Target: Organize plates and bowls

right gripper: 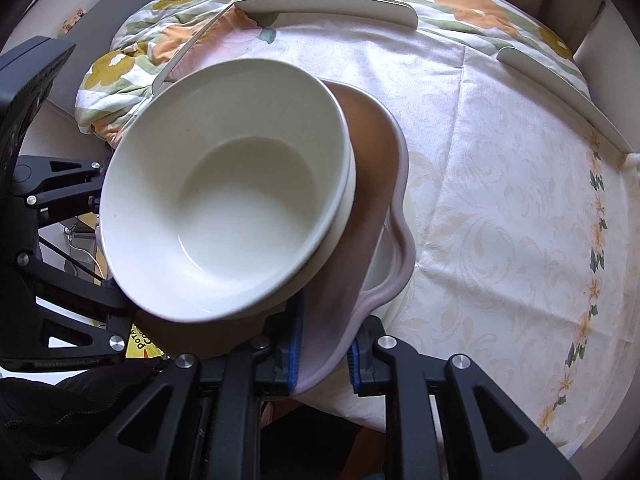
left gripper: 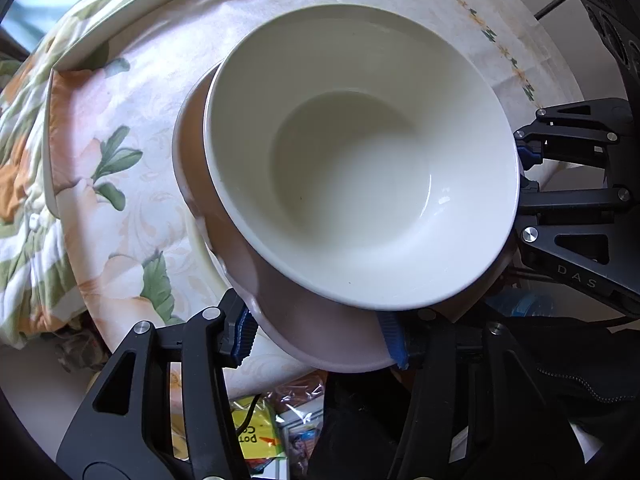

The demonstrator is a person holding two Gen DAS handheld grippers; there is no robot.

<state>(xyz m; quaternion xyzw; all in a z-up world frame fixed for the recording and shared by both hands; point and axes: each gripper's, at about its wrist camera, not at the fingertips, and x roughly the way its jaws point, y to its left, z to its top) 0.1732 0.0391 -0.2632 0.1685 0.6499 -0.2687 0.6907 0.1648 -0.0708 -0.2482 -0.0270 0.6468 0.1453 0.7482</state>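
Note:
A white bowl [left gripper: 352, 160] [right gripper: 228, 200] sits on a pinkish wavy-edged plate [left gripper: 304, 328] [right gripper: 360, 240] near the table's front edge. In the left wrist view my left gripper [left gripper: 316, 338] has its blue-padded jaws either side of the plate's near rim, clamping it. In the right wrist view my right gripper [right gripper: 324, 354] is shut on the plate's rim at another spot. Each gripper also shows in the other's view: the right gripper [left gripper: 528, 168] beside the bowl, the left gripper [right gripper: 108, 264] at the bowl's left.
The round table carries a floral tablecloth [right gripper: 500, 200]. White plates lie at the far side [right gripper: 328, 6] and far right [right gripper: 560, 88]; one shows in the left wrist view [left gripper: 132, 8]. Packets and clutter lie below the table edge [left gripper: 272, 428].

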